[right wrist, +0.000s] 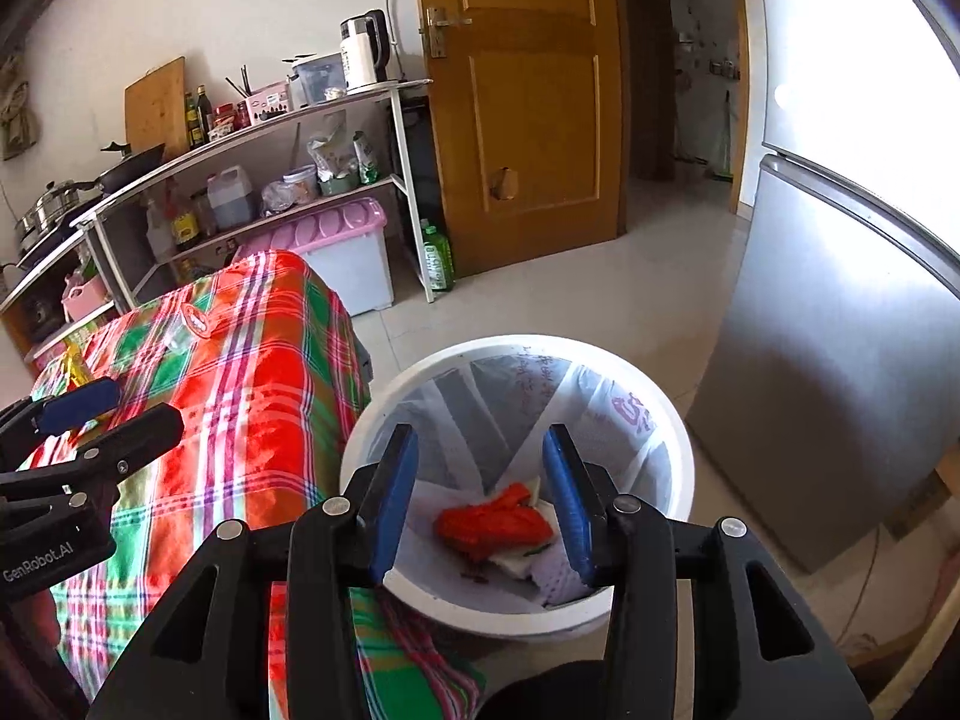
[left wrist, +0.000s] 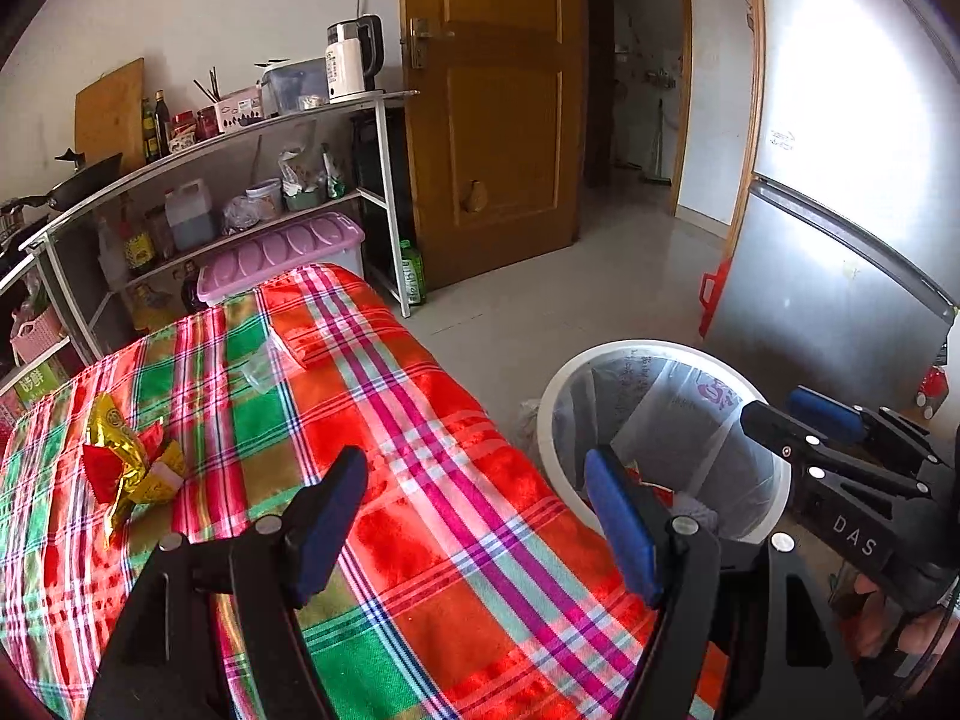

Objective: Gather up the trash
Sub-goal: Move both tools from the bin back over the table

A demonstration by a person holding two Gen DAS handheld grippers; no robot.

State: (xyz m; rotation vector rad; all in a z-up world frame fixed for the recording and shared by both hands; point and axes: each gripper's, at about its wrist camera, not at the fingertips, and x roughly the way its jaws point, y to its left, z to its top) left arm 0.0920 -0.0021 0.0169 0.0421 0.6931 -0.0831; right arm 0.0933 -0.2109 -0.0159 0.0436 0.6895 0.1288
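done: red wrapper (right wrist: 492, 525) in bin (right wrist: 672, 438) | left: gold wrapper (left wrist: 123, 462), clear bag (left wrist: 264, 366) on desk (left wrist: 456, 480) | right tool (right wrist: 480, 498) spread, empty; left tool (left wrist: 480, 516) spread, empty

A: What's hidden in the bin (left wrist: 660, 354)?
B: From the left wrist, its contents sit behind the near rim and a blue finger (left wrist: 621, 525). The liner print (right wrist: 630, 411) is too small to read
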